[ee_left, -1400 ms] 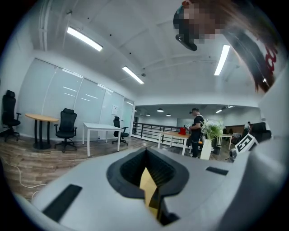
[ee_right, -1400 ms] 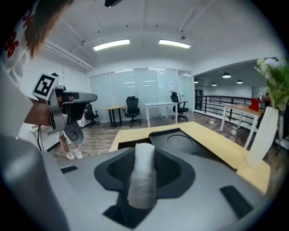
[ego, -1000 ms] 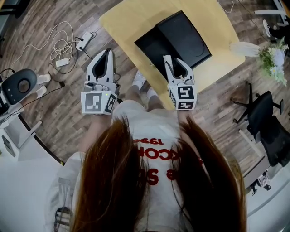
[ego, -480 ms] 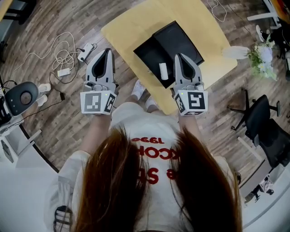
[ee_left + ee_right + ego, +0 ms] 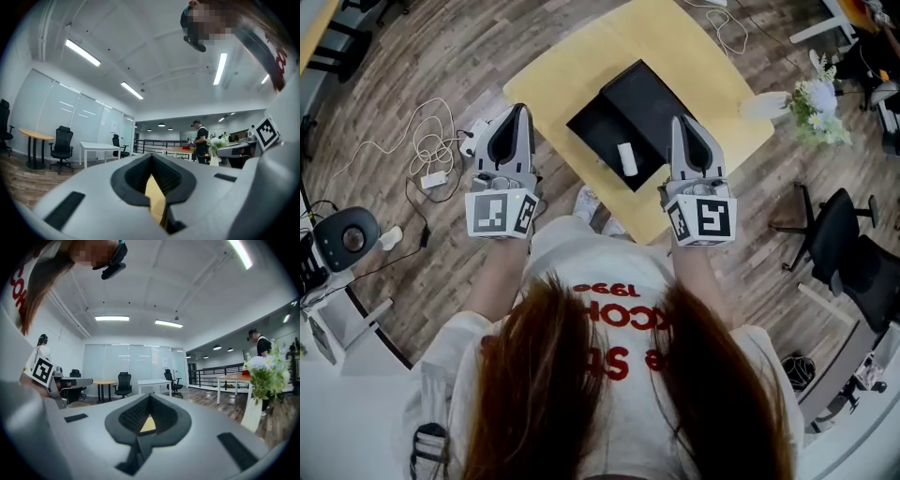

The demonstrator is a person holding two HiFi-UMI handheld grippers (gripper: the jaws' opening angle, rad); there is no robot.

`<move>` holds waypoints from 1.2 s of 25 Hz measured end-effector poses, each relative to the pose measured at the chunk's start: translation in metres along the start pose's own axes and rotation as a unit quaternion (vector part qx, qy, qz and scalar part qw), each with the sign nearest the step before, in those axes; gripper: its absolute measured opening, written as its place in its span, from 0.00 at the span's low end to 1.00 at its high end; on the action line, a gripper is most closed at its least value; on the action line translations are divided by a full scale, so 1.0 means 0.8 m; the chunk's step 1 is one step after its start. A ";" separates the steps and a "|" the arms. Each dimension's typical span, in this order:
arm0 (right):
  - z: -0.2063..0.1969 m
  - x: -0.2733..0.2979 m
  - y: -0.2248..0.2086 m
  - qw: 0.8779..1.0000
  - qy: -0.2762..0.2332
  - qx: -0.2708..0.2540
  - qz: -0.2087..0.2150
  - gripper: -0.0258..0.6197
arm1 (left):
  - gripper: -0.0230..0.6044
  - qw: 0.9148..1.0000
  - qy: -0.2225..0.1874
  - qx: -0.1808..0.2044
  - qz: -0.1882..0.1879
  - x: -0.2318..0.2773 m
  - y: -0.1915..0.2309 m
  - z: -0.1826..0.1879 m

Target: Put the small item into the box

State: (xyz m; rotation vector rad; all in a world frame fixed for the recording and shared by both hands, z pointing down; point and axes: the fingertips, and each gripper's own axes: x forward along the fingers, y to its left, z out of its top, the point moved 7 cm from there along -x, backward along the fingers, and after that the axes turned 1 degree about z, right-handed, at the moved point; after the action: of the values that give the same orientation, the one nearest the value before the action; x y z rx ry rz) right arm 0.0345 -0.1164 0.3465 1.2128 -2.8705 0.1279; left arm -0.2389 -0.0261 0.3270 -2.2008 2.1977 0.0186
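Note:
A black box (image 5: 609, 127) lies open on the yellow table (image 5: 712, 75), its lid (image 5: 661, 92) folded back beside it. A small white item (image 5: 626, 157) rests inside the nearer half of the box. My right gripper (image 5: 684, 120) is shut and empty, hanging just right of the box and a short way from the item. My left gripper (image 5: 519, 110) is shut too, held off the table's left edge over the floor. Both gripper views point up across the room, showing the left gripper (image 5: 152, 157) and the right gripper (image 5: 149, 398) with jaws together and nothing between them.
A white vase of flowers (image 5: 811, 108) stands at the table's right corner. Black office chairs (image 5: 853, 253) sit to the right. Cables and a power strip (image 5: 431, 112) lie on the wooden floor at left, near a round device (image 5: 345, 239). A person (image 5: 201, 140) stands far off.
The right gripper, open over the box a second ago, has shut and drawn back to the right. The white item now shows lying in the box. The left gripper has barely moved.

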 end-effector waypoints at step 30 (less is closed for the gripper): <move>0.031 -0.129 -0.055 0.983 -0.039 -0.018 -0.181 0.04 | 0.05 0.982 -0.019 -0.016 -0.186 0.080 -0.111 0.004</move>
State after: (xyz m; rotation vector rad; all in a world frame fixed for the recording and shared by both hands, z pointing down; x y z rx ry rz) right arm 0.1382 -0.0754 0.3193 1.7395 -2.6417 0.0212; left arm -0.1498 -0.0900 0.3229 -2.5663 1.7436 0.0855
